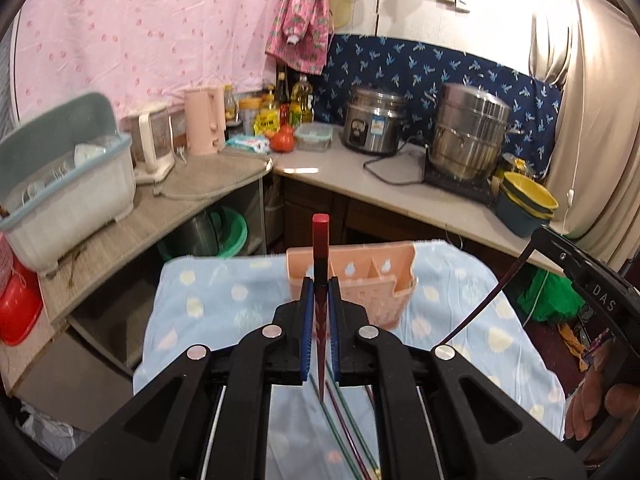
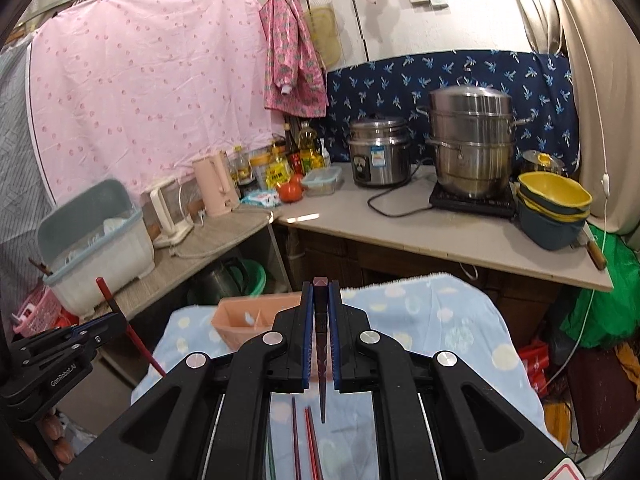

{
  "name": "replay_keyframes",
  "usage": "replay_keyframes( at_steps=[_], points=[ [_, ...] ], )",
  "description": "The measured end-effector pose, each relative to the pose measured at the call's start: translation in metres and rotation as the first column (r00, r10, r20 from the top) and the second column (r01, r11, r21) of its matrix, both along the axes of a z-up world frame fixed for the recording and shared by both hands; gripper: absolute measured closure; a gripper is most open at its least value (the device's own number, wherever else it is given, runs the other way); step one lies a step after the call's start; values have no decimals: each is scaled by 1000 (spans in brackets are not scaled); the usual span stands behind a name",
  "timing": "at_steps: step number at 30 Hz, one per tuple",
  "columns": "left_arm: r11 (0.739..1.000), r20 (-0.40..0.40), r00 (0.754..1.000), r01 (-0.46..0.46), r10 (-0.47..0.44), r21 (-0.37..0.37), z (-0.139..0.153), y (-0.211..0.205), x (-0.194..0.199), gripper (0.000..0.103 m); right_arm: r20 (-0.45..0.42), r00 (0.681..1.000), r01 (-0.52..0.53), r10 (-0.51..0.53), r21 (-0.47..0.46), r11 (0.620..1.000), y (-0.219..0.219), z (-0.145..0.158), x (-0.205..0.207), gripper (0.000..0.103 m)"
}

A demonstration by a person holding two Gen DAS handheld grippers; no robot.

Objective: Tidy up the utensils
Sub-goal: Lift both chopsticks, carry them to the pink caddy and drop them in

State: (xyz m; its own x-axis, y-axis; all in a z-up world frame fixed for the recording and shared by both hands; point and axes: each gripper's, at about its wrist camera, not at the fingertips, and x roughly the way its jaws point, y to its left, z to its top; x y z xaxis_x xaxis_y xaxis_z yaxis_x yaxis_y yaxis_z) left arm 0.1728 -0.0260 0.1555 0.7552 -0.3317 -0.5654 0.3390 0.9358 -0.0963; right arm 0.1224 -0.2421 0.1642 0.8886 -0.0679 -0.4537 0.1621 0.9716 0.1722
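My left gripper (image 1: 320,284) is shut on a red chopstick (image 1: 321,236), held upright in front of the pink utensil holder (image 1: 360,272) on the blue dotted cloth (image 1: 208,300). My right gripper (image 2: 321,292) is shut on a dark purple chopstick (image 2: 321,286), held above the cloth to the right of the holder (image 2: 248,320). The left gripper (image 2: 100,326) with its red chopstick (image 2: 132,332) shows at the left of the right wrist view. The right gripper's dark chopstick (image 1: 496,292) shows at the right of the left wrist view. Several loose chopsticks (image 2: 308,440) lie on the cloth beneath the grippers, and they also show in the left wrist view (image 1: 344,420).
A counter (image 2: 440,236) behind holds a rice cooker (image 2: 380,152), a steel steamer pot (image 2: 472,140), stacked yellow-blue bowls (image 2: 556,208), bottles and a pink kettle (image 2: 216,188). A white dish bin (image 2: 100,248) stands on the left shelf.
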Motion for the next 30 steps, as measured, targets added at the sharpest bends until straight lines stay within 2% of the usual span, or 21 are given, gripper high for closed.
replay_keyframes(
  at_steps=[8, 13, 18, 27, 29, 30],
  points=[
    [999, 111, 994, -11, 16, -45, 58, -7, 40, 96, 90, 996, 11, -10, -10, 1000, -3, 42, 47, 96],
    [998, 142, 989, -23, 30, -52, 70, -15, 71, 96, 102, 995, 1, 0, -15, 1000, 0, 42, 79, 96],
    [999, 123, 992, -28, 33, -37, 53, -23, 101, 96, 61, 998, -15, 15, -9, 1000, 4, 18, 108, 96],
    [999, 19, 998, -53, 53, 6, -6, -27, 128, 96, -64, 998, 2, 1, 43, 999, -11, -41, 132, 96],
    [997, 15, 997, -72, 71, 22, -14, -28, 129, 95, -77, 997, 1, 3, 58, 998, -13, -48, 132, 92],
    [996, 21, 996, -85, 84, 27, -17, -29, 128, 95, -77, 997, 9, -5, 56, 998, -13, -50, 130, 85]
  ],
)
